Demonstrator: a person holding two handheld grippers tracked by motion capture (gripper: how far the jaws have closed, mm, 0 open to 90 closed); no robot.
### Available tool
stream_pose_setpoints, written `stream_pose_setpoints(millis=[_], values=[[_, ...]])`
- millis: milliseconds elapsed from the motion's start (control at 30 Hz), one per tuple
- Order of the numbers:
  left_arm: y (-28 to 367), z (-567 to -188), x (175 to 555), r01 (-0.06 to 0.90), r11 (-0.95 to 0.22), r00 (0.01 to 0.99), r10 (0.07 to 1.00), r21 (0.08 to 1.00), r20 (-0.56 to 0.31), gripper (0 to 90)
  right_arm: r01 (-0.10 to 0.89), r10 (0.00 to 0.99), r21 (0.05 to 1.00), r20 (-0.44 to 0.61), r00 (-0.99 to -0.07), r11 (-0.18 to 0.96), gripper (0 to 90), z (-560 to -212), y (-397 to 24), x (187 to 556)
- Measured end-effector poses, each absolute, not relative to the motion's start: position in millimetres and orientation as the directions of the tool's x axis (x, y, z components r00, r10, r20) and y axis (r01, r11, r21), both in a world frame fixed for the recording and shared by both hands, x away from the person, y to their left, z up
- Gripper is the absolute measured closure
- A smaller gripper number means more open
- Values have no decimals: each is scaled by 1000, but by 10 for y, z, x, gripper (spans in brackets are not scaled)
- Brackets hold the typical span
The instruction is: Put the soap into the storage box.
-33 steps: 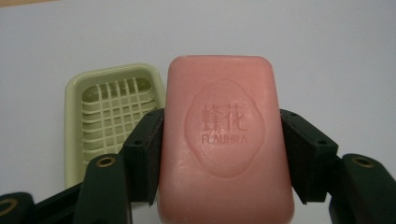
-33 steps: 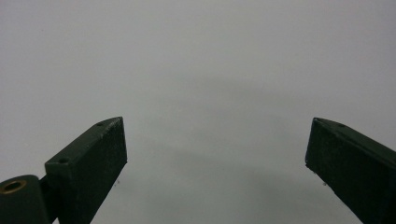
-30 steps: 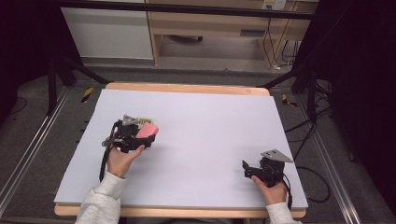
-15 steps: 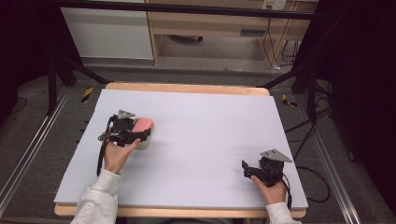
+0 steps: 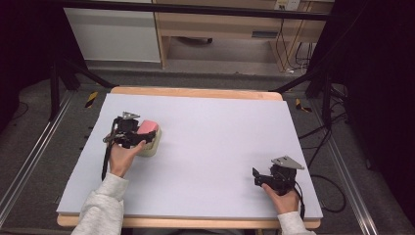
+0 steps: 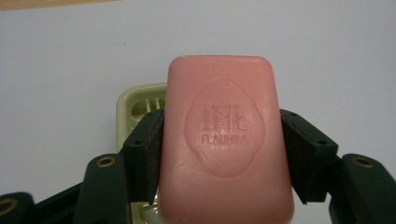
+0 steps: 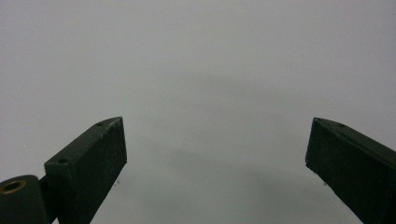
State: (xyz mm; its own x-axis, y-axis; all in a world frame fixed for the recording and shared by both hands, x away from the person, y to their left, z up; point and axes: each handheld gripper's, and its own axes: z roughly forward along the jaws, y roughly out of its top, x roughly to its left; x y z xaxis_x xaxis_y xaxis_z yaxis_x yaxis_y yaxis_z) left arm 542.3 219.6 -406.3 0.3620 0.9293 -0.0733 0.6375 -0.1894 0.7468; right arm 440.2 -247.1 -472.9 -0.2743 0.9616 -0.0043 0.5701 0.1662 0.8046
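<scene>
While the left gripper (image 5: 139,138) had its jaws clamped on the pink soap bar (image 6: 224,140) by both long sides, the cream soap dish (image 6: 135,105) sat just under & behind the bar, on the white table (image 5: 220,142). Right gripper (image 5: 259,178) rested well apart, jaws spread w/ nothing betw. them.

Pink soap bar (image 6: 225,140) cut off by the bottom edge in the left gripper view, most of the cream soap dish (image 6: 135,105) hidden behind it, dish's near end covered by the left tool (image 5: 128,133) in the high view
</scene>
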Motion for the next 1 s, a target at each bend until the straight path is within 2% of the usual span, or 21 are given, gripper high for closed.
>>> stream_pose_setpoints(millis=[1000], values=[[2281, -4361, 5625, 678, -179, 312, 949, 713, -57, 374, 574, 961, 801, -3, -277, 168, 55, -4738, -2457, 4409]])
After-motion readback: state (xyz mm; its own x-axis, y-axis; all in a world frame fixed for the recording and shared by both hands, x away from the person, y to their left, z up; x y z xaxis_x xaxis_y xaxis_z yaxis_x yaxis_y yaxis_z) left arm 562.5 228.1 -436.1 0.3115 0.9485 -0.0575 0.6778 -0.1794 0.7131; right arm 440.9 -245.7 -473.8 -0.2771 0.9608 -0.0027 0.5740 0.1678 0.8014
